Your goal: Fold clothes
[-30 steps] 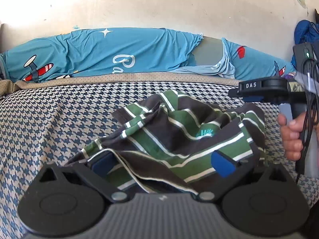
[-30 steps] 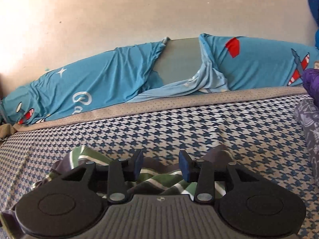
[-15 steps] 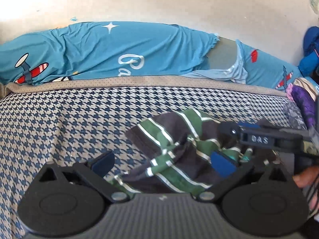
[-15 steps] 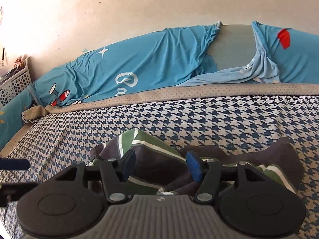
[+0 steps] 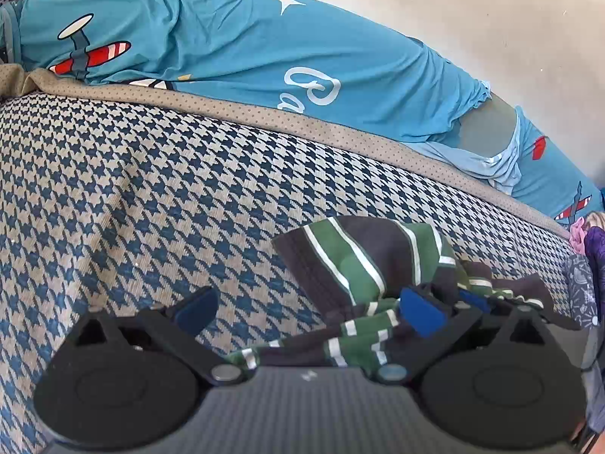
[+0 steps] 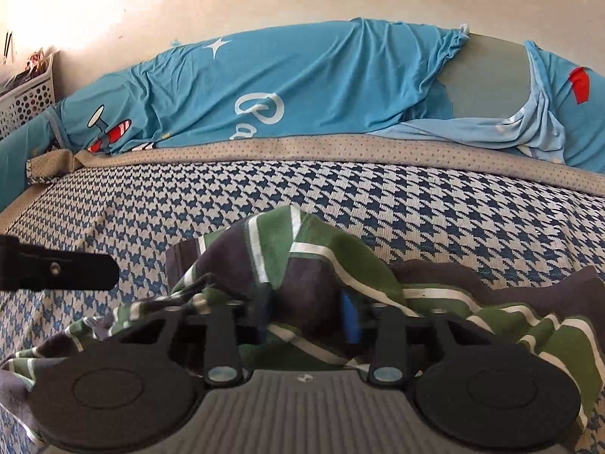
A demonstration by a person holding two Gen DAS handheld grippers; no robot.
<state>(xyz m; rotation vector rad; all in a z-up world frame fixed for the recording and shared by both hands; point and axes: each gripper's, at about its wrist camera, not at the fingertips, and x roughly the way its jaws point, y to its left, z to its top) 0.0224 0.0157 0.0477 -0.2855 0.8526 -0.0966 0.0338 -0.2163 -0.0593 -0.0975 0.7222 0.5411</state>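
Fingers of the right gripper (image 6: 308,312) are down in the cloth now, buried in a bunched ridge of the striped shirt (image 6: 302,265). From the right wrist view, fabric fills the gap between the two blue pads, though the cloth hides how far they have closed, so I cannot tell whether they are pinching it or only pushed into it. Half a second ago those same fingers stood visibly apart just above the garment, so this is a fresh plunge into the folds.

Over on the left, the left gripper (image 5: 310,312) has its fingers spread wide and released. One blue pad sits over bare bedspread (image 5: 151,189), the other at the near edge of the shirt, with a twisted strip of striped cloth running between them but nothing clamped. A second ago that gripper had the garment heaped right across it; now it has swung to the side and the shirt lies off to its right.

Shirt itself: crumpled on the houndstooth bedspread, green, dark and white stripes, one flatter panel towards the blue pillows (image 6: 302,94), the rest rumpled near the grippers. By my reading it is far from a neat fold. With the right side into the cloth and the left free, this looks like a re-grip, hunting for an edge or corner to spread it out.
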